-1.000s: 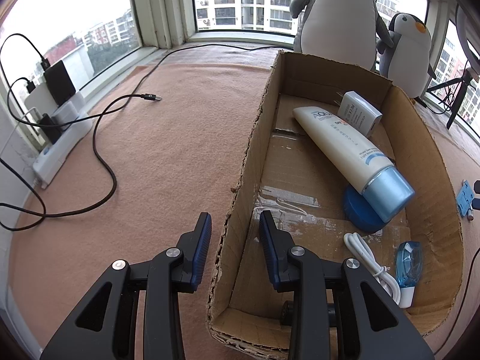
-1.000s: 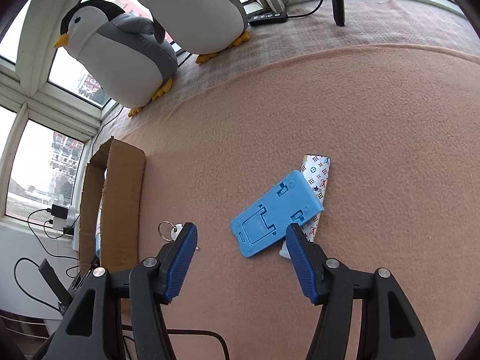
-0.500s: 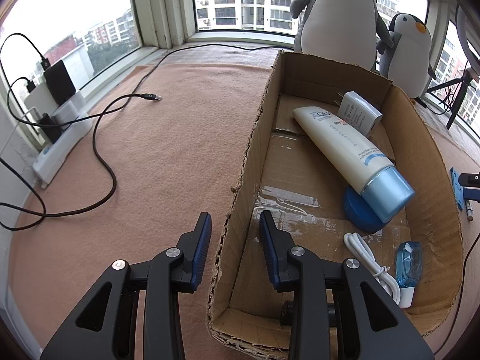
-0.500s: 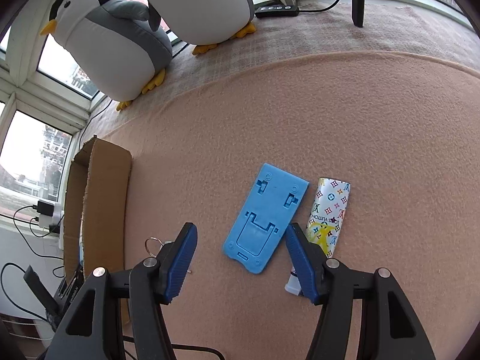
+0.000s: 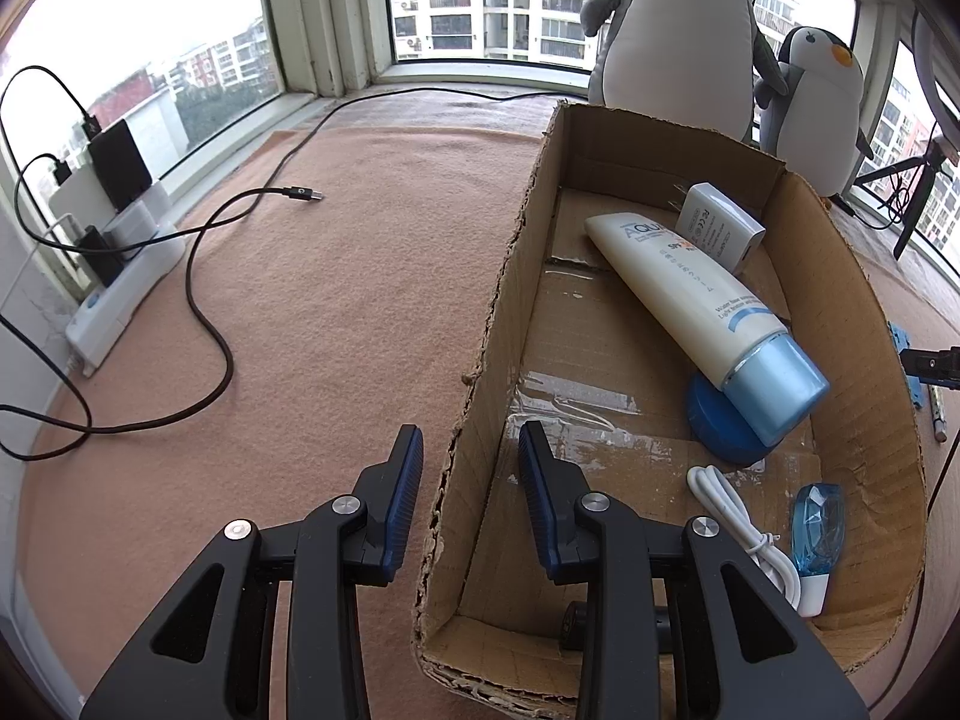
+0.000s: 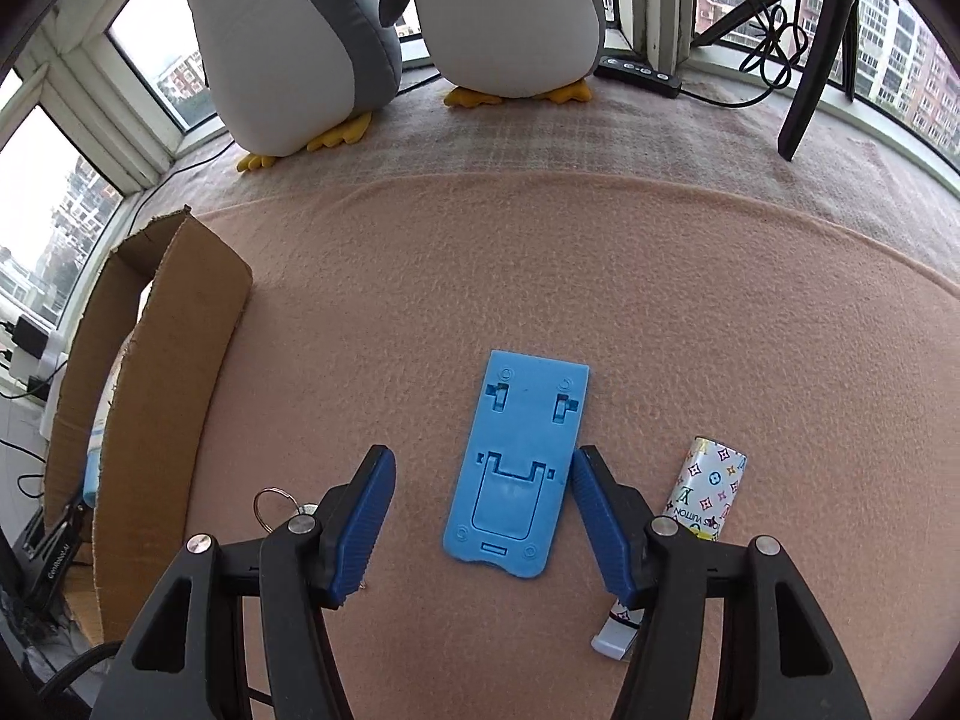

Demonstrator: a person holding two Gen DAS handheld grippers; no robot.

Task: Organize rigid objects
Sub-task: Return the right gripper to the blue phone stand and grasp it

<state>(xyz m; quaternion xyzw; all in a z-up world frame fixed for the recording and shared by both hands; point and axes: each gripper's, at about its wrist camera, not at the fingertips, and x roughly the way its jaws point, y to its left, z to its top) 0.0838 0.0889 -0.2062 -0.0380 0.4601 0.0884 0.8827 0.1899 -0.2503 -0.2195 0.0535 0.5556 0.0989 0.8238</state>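
While my left hand-held gripper (image 5: 471,483) clamps the cardboard box's (image 5: 864,324) near-left wall, my right hand-held gripper (image 6: 483,516) hovers with jaws apart astride the blue phone stand (image 6: 519,471), lying flat on the blanket (image 6: 600,276) beside the patterned tube (image 6: 705,495).

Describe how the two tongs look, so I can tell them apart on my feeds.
They look the same. The left tongs and right tongs each have two black plastic arms with triangular cut-outs and round silver screw heads at the joints. Each arm ends in a finger faced with a blue ribbed pad. No cables, markings, sleeves or hands show in either view.
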